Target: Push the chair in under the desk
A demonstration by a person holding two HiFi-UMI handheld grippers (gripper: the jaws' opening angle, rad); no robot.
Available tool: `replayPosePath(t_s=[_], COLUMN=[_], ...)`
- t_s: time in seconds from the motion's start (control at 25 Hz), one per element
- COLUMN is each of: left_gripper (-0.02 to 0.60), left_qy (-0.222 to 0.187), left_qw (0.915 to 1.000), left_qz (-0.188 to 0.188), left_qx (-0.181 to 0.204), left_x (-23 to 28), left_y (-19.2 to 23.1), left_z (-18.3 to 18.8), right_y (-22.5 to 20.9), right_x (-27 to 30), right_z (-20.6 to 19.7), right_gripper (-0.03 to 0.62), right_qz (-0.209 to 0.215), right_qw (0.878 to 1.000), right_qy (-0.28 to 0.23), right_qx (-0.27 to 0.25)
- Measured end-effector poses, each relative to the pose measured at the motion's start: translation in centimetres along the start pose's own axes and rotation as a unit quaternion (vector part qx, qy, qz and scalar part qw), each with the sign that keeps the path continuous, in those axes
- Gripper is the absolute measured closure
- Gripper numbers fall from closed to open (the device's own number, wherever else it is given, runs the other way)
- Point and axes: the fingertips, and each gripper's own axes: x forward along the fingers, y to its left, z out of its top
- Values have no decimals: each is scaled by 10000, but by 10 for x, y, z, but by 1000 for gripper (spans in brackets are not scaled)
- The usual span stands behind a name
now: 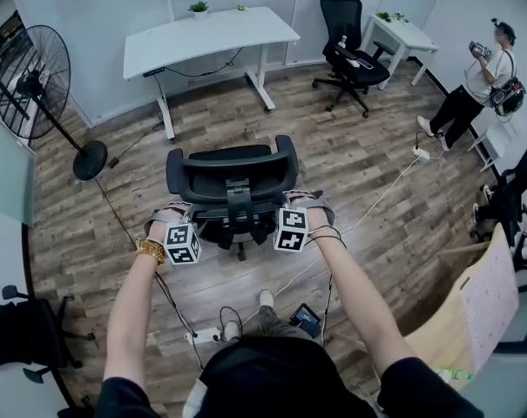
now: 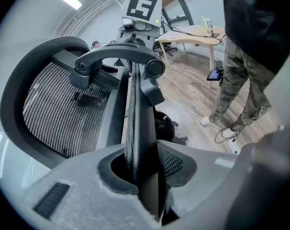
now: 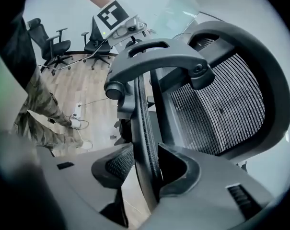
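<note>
Jaws of your left gripper [image 2: 145, 178] clamped on left rim of chair [image 1: 232, 178] backrest; rim runs upright between both pads, mesh to left of it. Jaws of your right gripper [image 3: 152, 176] clamped same way on right rim. Chair stands on wooden floor [image 1: 368, 159], back toward you, seat toward white desk [image 1: 212, 35], well apart from it.

I'm in an office. Ahead stands a white worktop [image 1: 211, 37] on slim legs with a small potted plant [image 1: 199, 8] on it, and a second white desk [image 1: 407, 33] sits in the far corner. A black mesh swivel chair [image 1: 233, 177] is right before me, and another office chair [image 1: 350, 46] is by the back wall. On the wood-plank floor [image 1: 376, 172] are a pedestal fan [image 1: 37, 85] and a power strip [image 1: 202, 335] with trailing cables.
</note>
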Motion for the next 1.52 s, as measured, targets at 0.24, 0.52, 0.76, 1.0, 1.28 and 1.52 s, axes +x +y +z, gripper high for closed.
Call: replayPosePath(t_s=[0.24, 0.52, 0.76, 1.0, 1.28, 1.52], left_gripper=[474, 474, 474, 474, 474, 477], left_qy=[29, 112, 236, 324, 367, 442], left_qw=[10000, 9998, 9988, 9978, 9977, 9968], left_qz=[15, 58, 274, 402, 361, 541], left_qx=[-58, -183, -330, -414, -441, -377], left_x=[5, 7, 11, 13, 14, 15], left_y=[5, 3, -6, -3, 1, 0], left_z=[3, 10, 23, 27, 27, 30], right_y=[-6, -11, -8, -17, -22, -20], right_x=[2, 4, 5, 7, 7, 6], right_z=[-5, -15, -28, -31, -32, -35], right_gripper=[441, 436, 436, 427, 425, 424], right_qz=[197, 71, 121, -118, -121, -68], right_qw=[9997, 9992, 9980, 9969, 9962, 9964], right_qy=[-44, -179, -297, -405, -467, -479], right_qx=[-151, -348, -552, -664, -724, -689])
